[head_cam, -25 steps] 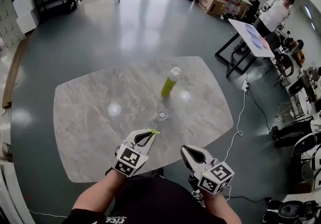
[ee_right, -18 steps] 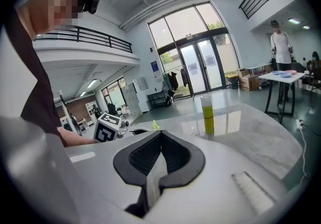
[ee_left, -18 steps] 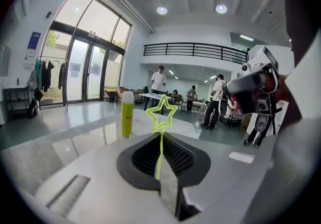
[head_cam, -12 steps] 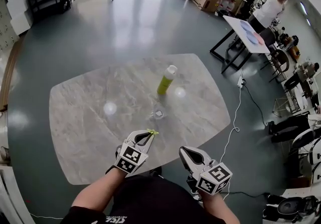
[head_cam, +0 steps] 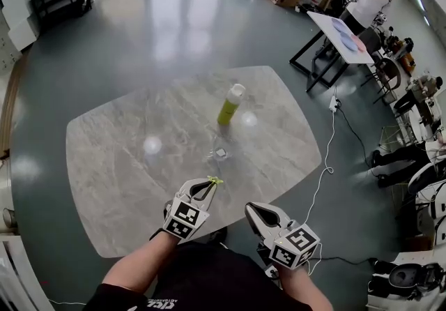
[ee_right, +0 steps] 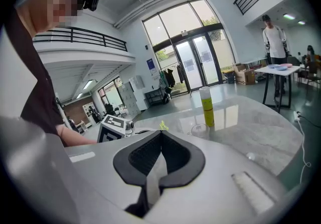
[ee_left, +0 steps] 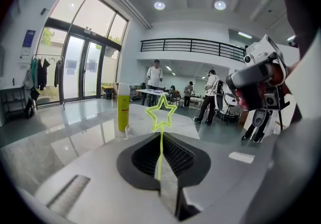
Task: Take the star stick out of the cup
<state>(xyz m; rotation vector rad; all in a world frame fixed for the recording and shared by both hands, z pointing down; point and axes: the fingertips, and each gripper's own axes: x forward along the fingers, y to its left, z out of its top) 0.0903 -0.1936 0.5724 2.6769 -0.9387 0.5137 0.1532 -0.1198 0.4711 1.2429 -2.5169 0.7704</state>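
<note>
A grey marble-look table [head_cam: 125, 163] fills the middle. Near its front edge, the left gripper [head_cam: 209, 185] is clamped tight and the right gripper [head_cam: 252, 209] has its 2 jaws together on nothing. Farther back stand a yellow-green, white-capped bottle [head_cam: 231, 104] and a small clear cup [head_cam: 221, 155]. The thin neon-yellow star stick [ee_left: 160, 152] stands pinched in the left jaws, apart from the cup.
</note>
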